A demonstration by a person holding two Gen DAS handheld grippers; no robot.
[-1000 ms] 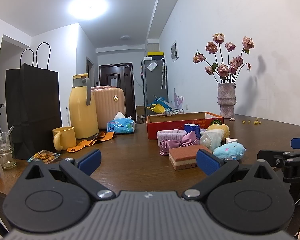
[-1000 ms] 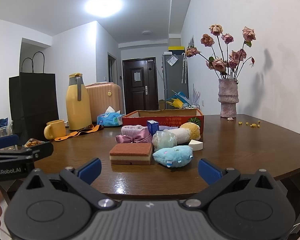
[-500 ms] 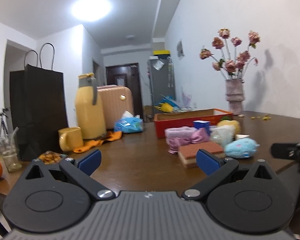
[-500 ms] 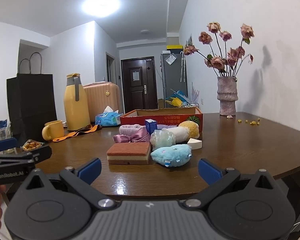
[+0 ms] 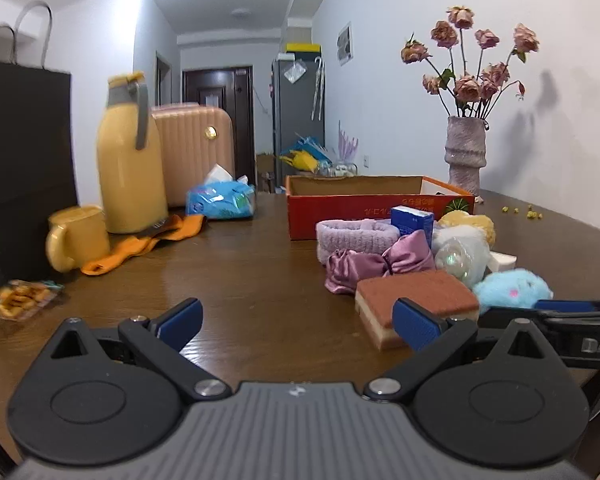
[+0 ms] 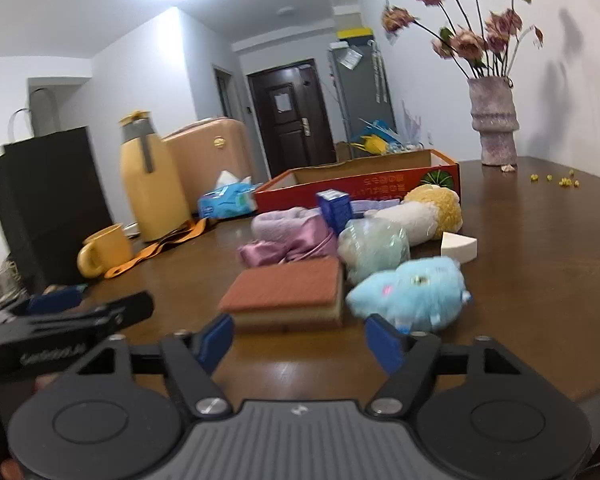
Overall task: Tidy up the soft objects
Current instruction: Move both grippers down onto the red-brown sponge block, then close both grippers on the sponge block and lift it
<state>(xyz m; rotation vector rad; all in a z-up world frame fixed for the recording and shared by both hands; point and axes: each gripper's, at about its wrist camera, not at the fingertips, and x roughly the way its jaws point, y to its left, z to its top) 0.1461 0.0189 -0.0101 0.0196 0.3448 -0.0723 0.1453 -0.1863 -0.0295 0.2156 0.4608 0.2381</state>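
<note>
A pile of soft things lies on the brown table in front of an open red cardboard box [image 5: 374, 204] [image 6: 364, 184]: a brown-topped sponge [image 5: 414, 304] [image 6: 288, 294], a light-blue plush [image 5: 512, 290] [image 6: 410, 294], a purple satin bow [image 5: 380, 262] [image 6: 290, 246], a lilac headband [image 5: 356, 232], a pale bath pouf [image 6: 374, 248], a white-and-yellow plush [image 6: 424, 210], a white wedge sponge [image 6: 458, 246]. My left gripper [image 5: 296, 322] is open and empty, left of the sponge. My right gripper [image 6: 298, 340] is open and empty, just short of the sponge and the blue plush.
At the left stand a yellow thermos [image 5: 130, 156], a yellow mug [image 5: 76, 238], an orange strap [image 5: 144, 244], a tissue pack [image 5: 222, 200], a snack packet [image 5: 20, 298] and a black paper bag [image 5: 24, 160]. A vase of dried roses [image 5: 466, 154] stands at the back right.
Both grippers have moved forward over the table toward the pile. The right one has dipped and closed in on the sponge and blue plush; its jaws stand somewhat narrower.
</note>
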